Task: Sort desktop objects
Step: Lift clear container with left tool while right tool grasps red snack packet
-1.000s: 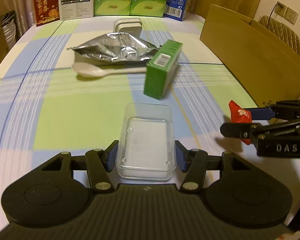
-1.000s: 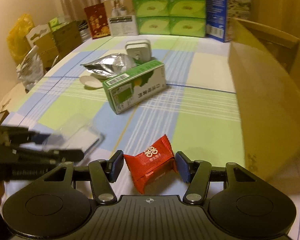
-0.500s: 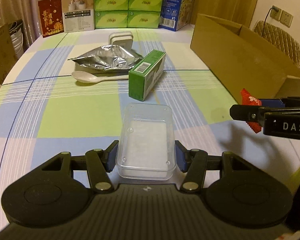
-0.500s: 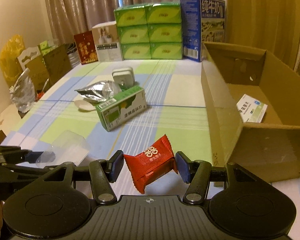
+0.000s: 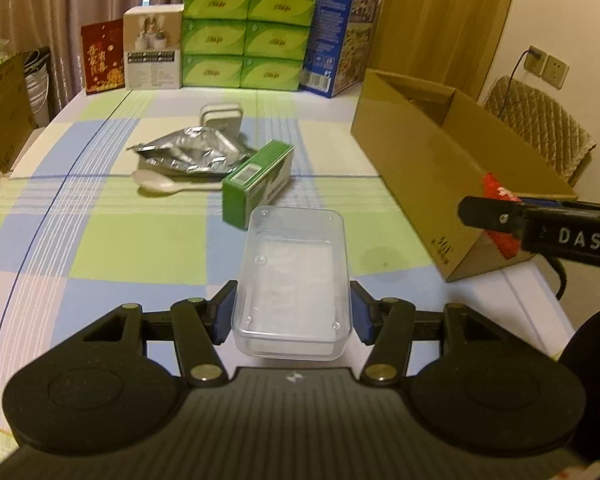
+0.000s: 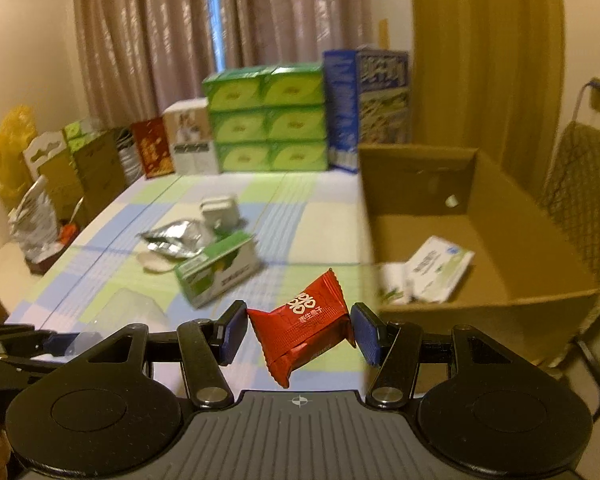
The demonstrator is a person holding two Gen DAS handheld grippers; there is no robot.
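Both grippers are loaded and held in the air beside the cardboard box (image 6: 480,312), the landmark at the table's right edge. Left gripper (image 5: 292,312) is partly closed, its pads pressing the sides of a clear plastic tray (image 5: 294,280), left of the box's near corner. Right gripper (image 6: 298,328) is clamped about halfway on a red candy packet (image 6: 304,324), just short of the box's near wall. This looks like the carry step. Next, each load needs to clear the wall before release inside, where white packets (image 6: 432,272) already lie. Left of the box wait a green carton (image 5: 256,184), foil pouch (image 5: 188,152) and spoon (image 5: 160,184).
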